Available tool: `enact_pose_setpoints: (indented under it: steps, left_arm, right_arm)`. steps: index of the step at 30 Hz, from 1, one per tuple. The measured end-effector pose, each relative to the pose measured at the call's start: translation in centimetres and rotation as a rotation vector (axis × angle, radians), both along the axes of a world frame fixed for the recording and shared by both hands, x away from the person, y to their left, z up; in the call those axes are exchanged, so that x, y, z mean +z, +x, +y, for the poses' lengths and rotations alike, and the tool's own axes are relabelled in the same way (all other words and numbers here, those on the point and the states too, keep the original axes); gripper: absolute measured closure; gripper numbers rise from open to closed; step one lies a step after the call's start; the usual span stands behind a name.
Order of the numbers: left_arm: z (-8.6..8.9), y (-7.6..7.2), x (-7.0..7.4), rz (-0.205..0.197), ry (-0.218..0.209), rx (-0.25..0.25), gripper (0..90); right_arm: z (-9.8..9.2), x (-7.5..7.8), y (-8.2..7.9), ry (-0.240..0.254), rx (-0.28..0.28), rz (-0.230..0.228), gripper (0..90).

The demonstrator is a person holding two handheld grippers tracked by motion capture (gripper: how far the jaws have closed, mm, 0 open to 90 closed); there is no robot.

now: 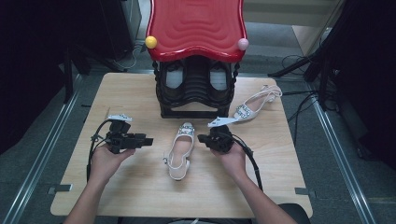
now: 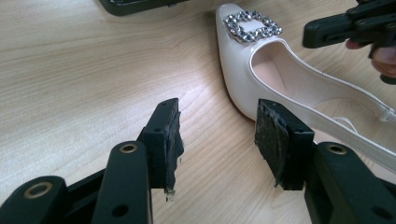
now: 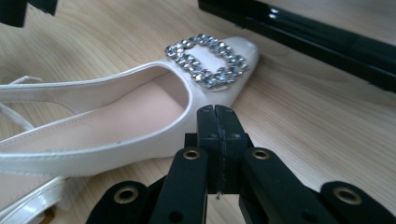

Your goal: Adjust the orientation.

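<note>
A white slingback shoe with a rhinestone buckle lies on the wooden table, toe toward the rack. My left gripper sits to its left and points at it. In the left gripper view the jaws stand open with only bare wood between them, and the shoe lies just beyond the right pad. My right gripper is at the shoe's right side. Its jaws are shut with nothing in them, close to the shoe's toe.
A black shoe rack with a glossy red top stands at the back centre and holds dark shoes. A second white shoe lies at the back right. Cables trail from both grippers. Dark stands flank the table.
</note>
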State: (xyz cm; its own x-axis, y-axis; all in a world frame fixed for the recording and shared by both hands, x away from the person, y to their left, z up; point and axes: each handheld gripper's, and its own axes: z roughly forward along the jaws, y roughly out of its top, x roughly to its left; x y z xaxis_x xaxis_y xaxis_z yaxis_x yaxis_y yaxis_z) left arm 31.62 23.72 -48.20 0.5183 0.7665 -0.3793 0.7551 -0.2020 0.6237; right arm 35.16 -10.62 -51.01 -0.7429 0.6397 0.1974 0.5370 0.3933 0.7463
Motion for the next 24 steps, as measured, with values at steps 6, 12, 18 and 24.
enact_pose_setpoints:
  steps: [6, 12, 18, 24]
  left_arm:
    - [-0.2, 0.8, 0.1, -0.005, 0.007, -0.009, 50.2]
    - [-0.5, 1.5, 0.2, -0.007, 0.002, -0.017, 50.2]
    - [-0.6, 2.1, 0.2, -0.01, -0.004, -0.022, 49.8]
    - [-0.4, 2.3, 0.2, -0.009, -0.008, -0.016, 49.8]
  right_arm:
    - [-2.0, 0.8, -0.5, 0.043, -0.043, -0.027, 90.0]
    - [-4.3, 1.6, -0.8, 0.069, -0.103, -0.064, 90.0]
    - [-7.0, 2.1, -0.7, 0.077, -0.179, -0.116, 90.0]
    - [-9.4, 2.2, 0.0, 0.093, -0.248, -0.108, 90.0]
